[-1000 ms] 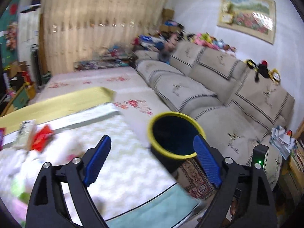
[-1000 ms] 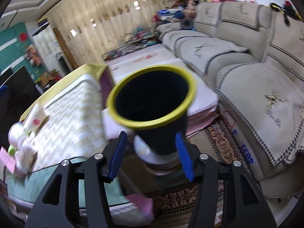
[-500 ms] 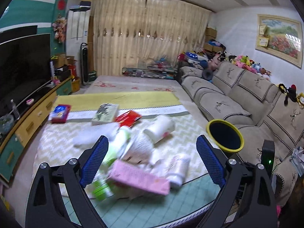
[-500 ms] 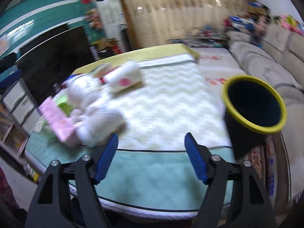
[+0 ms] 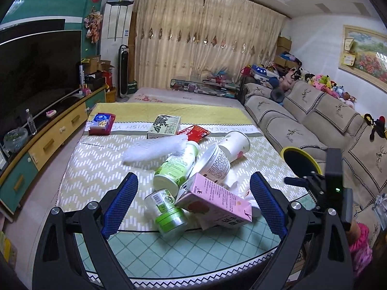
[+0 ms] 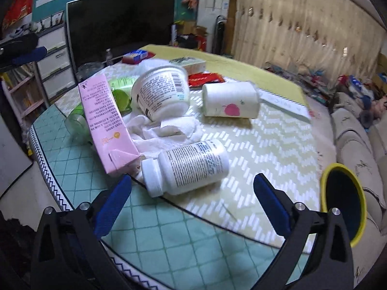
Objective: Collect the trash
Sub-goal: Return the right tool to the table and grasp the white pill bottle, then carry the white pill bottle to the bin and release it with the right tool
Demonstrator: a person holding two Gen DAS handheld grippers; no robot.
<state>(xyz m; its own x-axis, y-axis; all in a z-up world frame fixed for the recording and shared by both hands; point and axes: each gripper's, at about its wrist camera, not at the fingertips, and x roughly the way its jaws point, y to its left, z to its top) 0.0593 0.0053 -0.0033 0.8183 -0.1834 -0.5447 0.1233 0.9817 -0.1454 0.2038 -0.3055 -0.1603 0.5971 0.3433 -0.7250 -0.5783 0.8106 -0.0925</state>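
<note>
A heap of trash lies on the table: a pink carton [image 5: 215,200], a green bottle [image 5: 176,166], a small green jar [image 5: 169,212], a white tub [image 5: 212,162] and a paper cup [image 5: 235,142]. My left gripper [image 5: 193,186] hangs open just short of the heap, touching nothing. In the right wrist view a white pill bottle [image 6: 186,166] lies on its side beside the pink carton [image 6: 106,118]. My right gripper [image 6: 193,183] is opening wide just in front of that bottle, with its pads clear of it. A black bin with a yellow rim [image 6: 343,203] stands off the table's right edge.
Farther back lie a crumpled tissue [image 6: 164,130], a red packet [image 5: 193,131], a green box [image 5: 164,125] and a red and blue box [image 5: 101,123]. A sofa [image 5: 302,120] runs along the right. A TV and its cabinet [image 5: 48,140] stand on the left.
Both views have swung from the bin and sofa round to the trash on the table. The right gripper's jaws have spread much wider. The left gripper has stayed open.
</note>
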